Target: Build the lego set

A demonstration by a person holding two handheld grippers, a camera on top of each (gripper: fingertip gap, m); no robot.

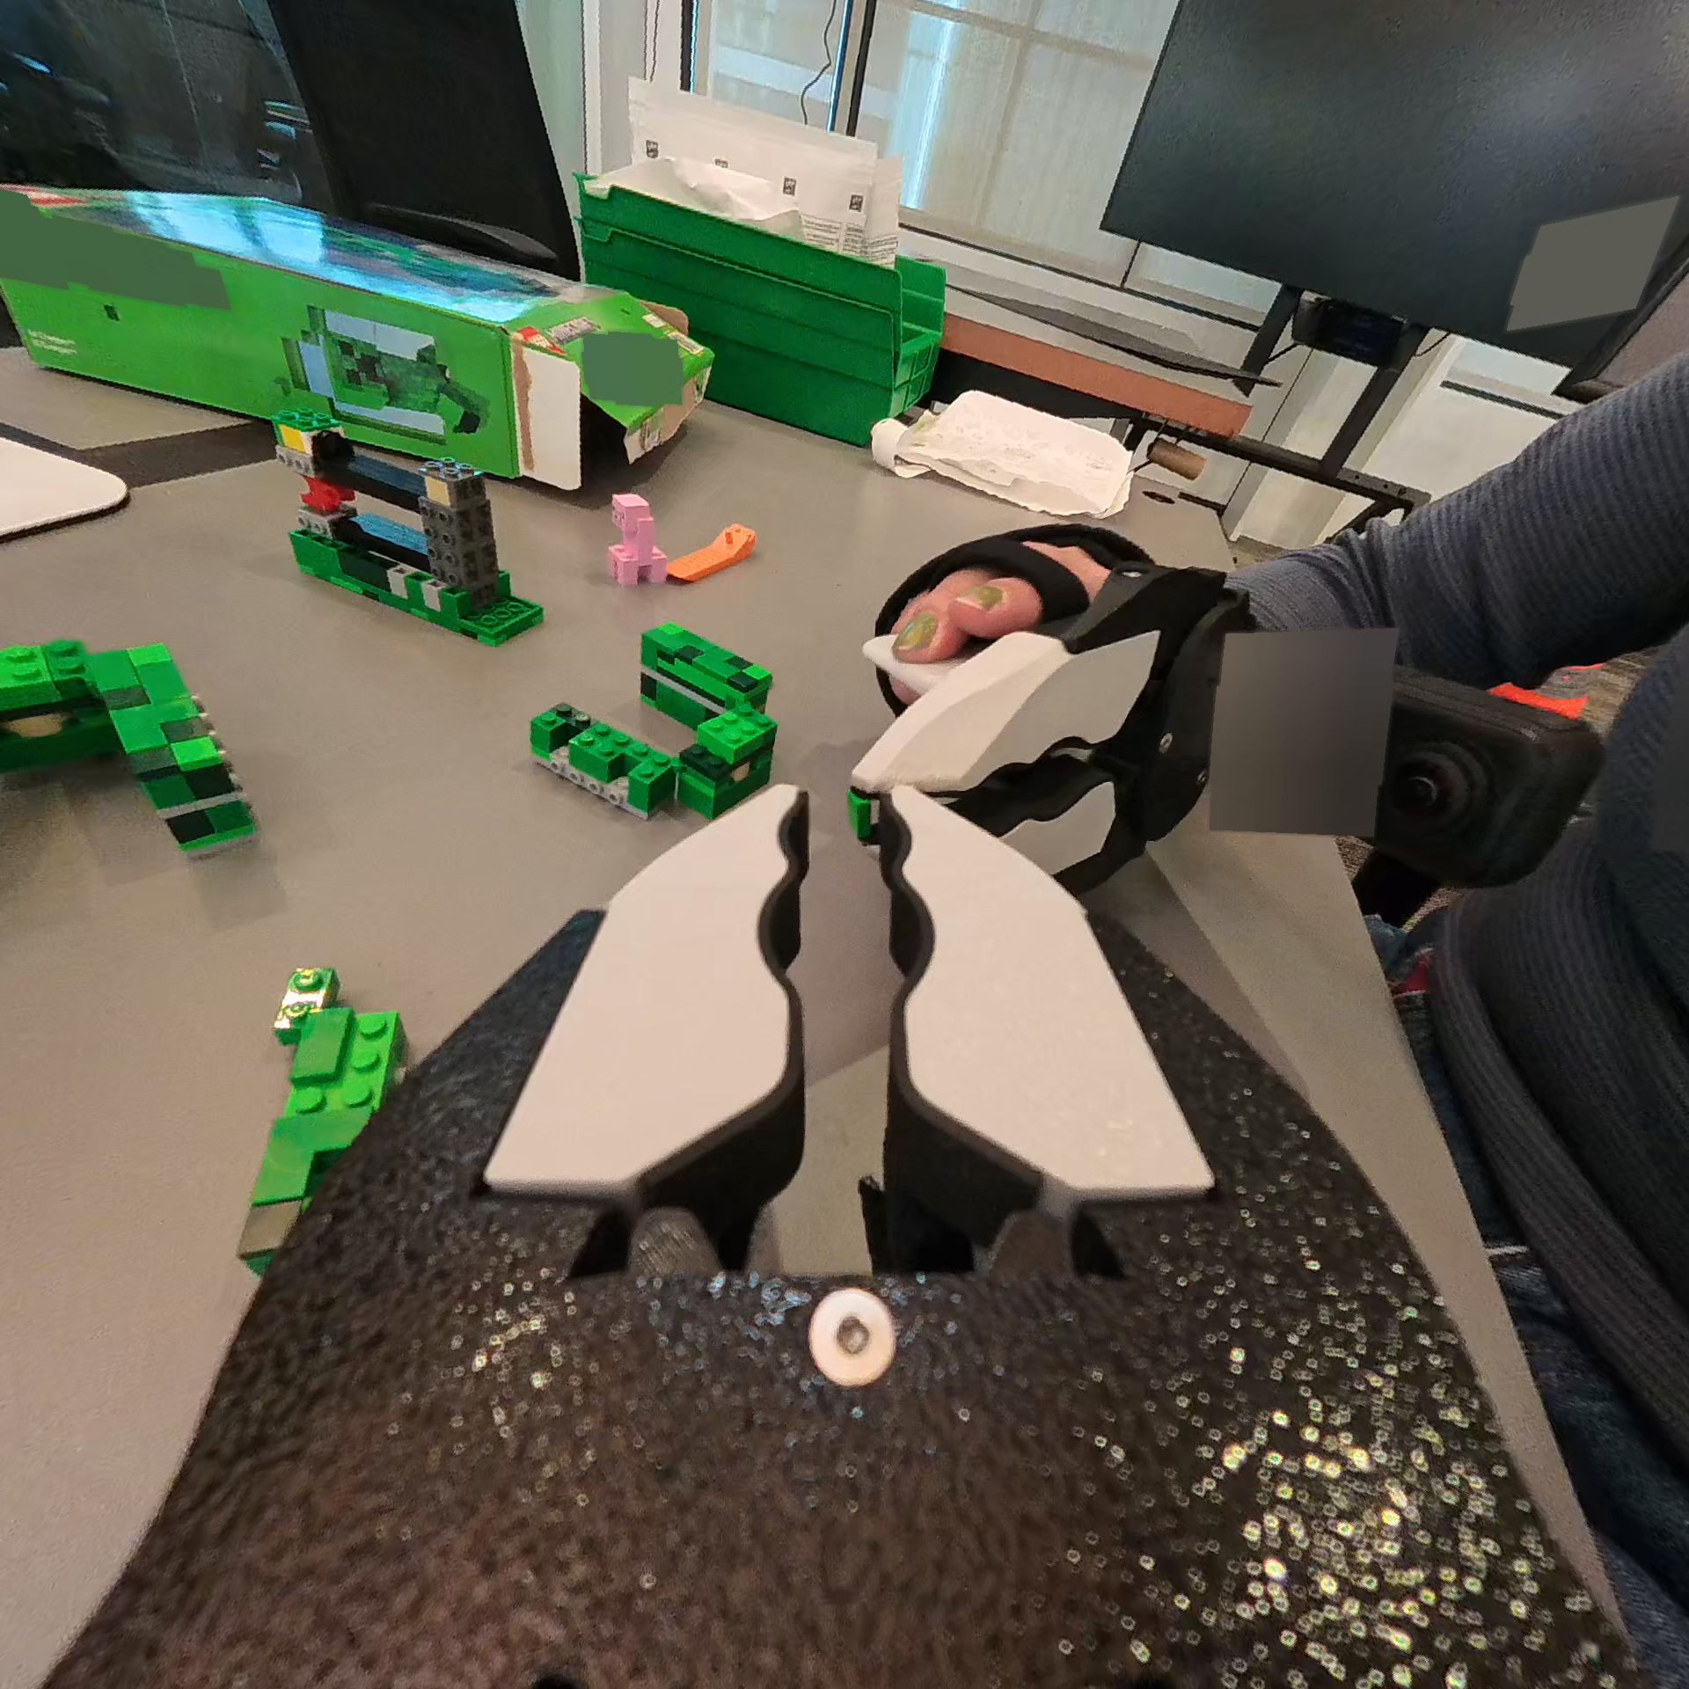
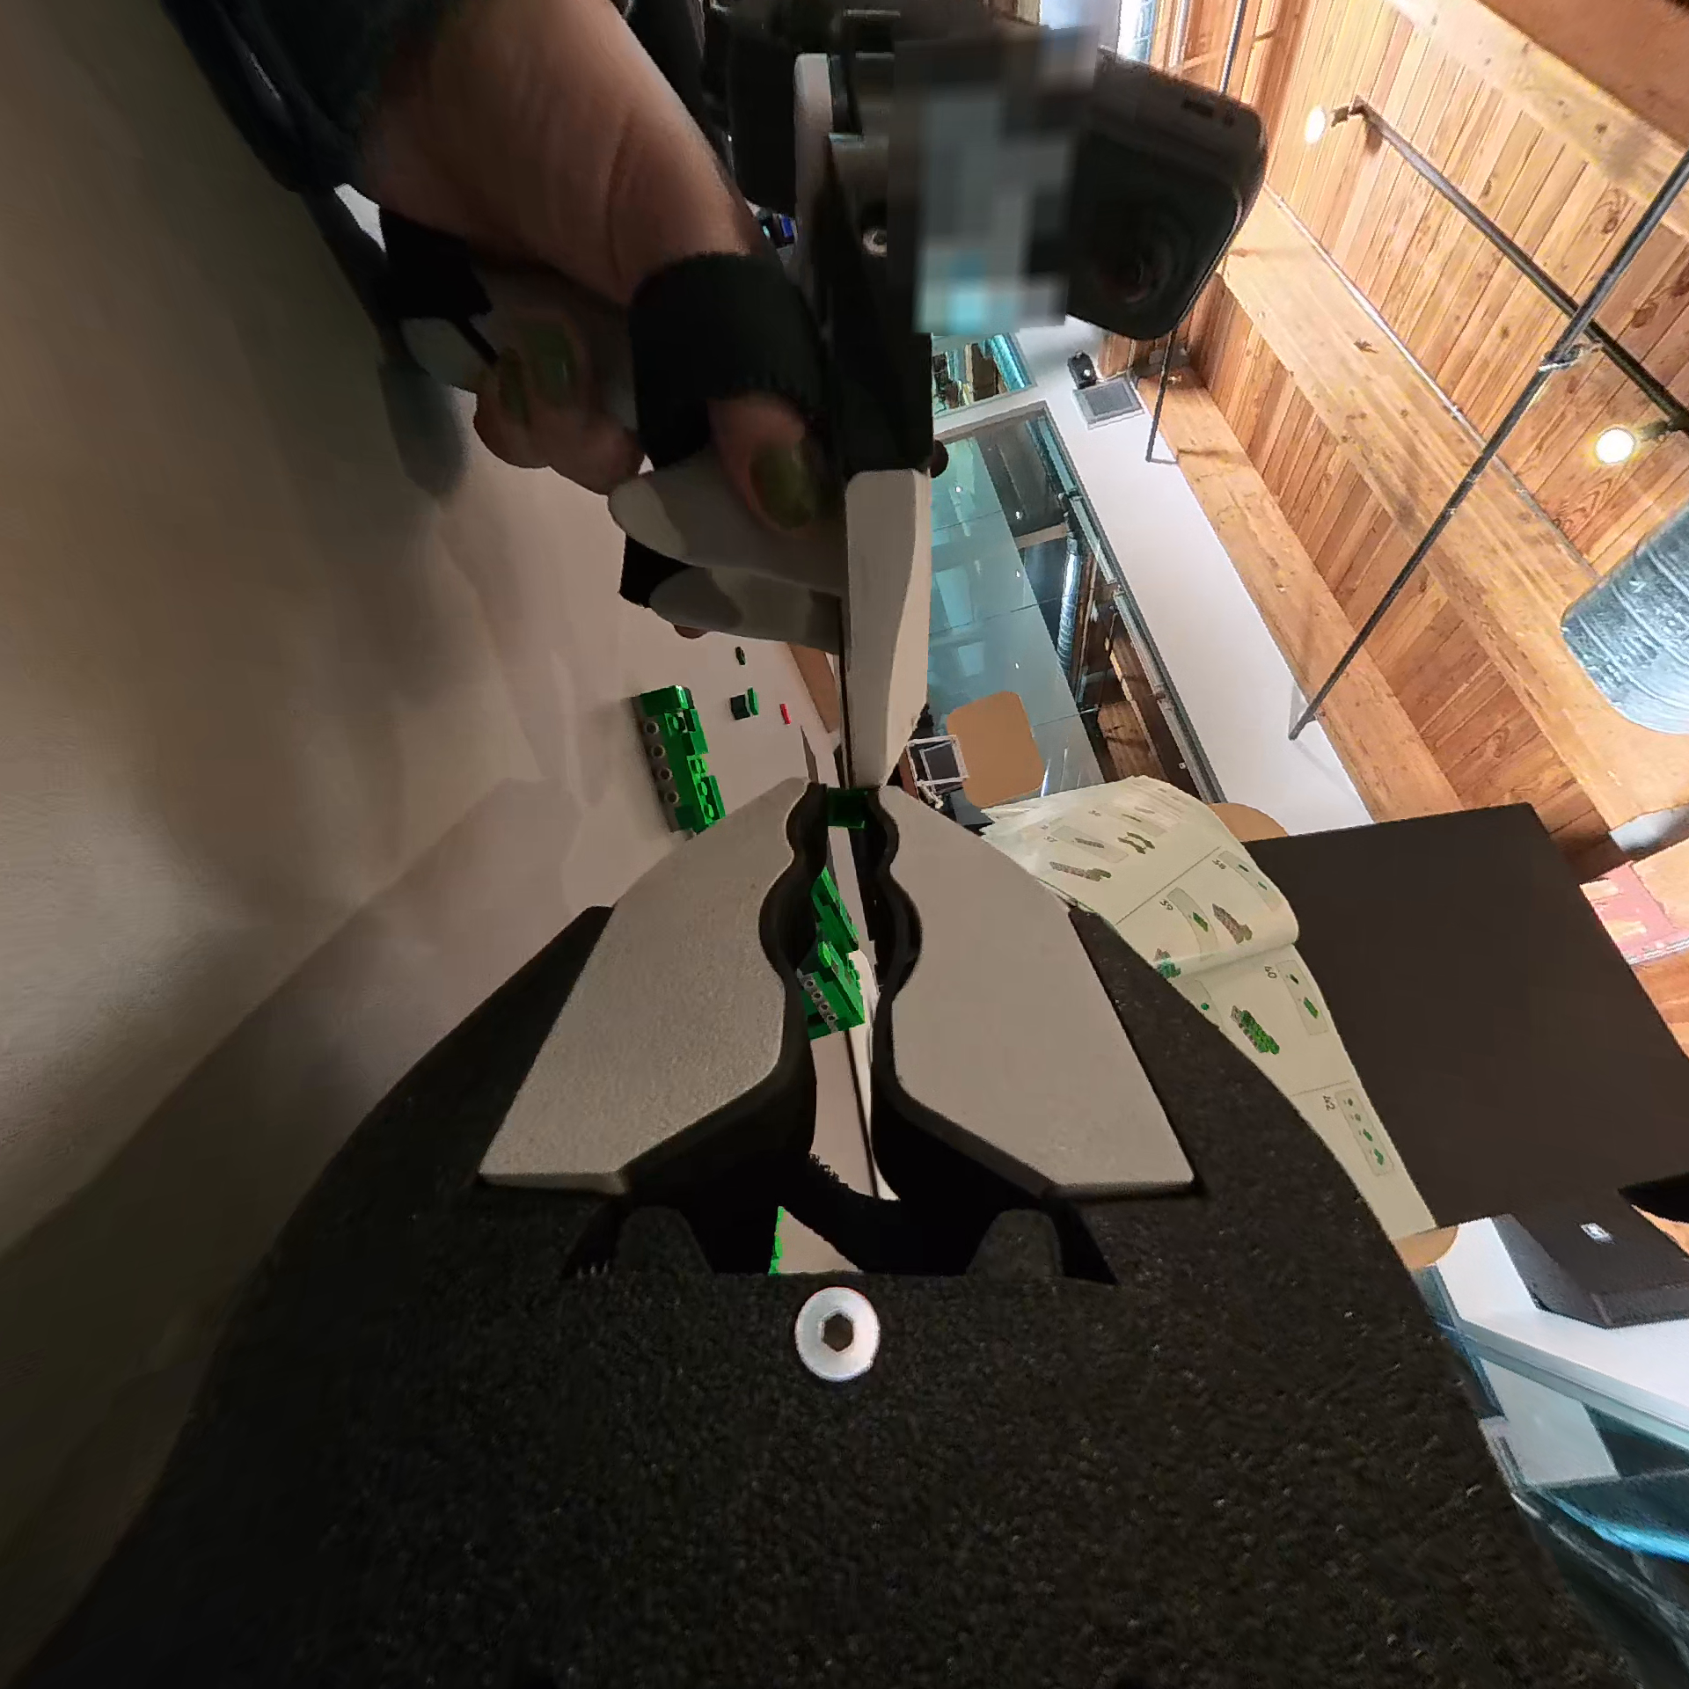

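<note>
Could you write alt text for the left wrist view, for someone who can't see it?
Two hand-held grippers meet tip to tip over a grey table, the right gripper pinching a small green brick beside the left gripper. Green brick assemblies, a pink figure and a green box lie beyond.

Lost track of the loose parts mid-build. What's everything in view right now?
Cardboard lego box: one, green, far left of grey table.
Stacked plastic bins: one stack, green, right of the box.
Tall frame assembly: one, green and grey, before the box.
L-shaped assembly: one, green, mid-table.
Stepped assembly: one, green, left edge.
Strip assembly: one, green, near left.
Pig figure: one, pink, mid-table.
Brick separator: one, orange, touching the pig.
Instruction booklet: one, pale, open.
Monitor: one, black, far right.
Small brick: one, green, in right gripper.
Left gripper: white fingers, tips at brick.
Right gripper: white fingers, pinching brick.
</note>
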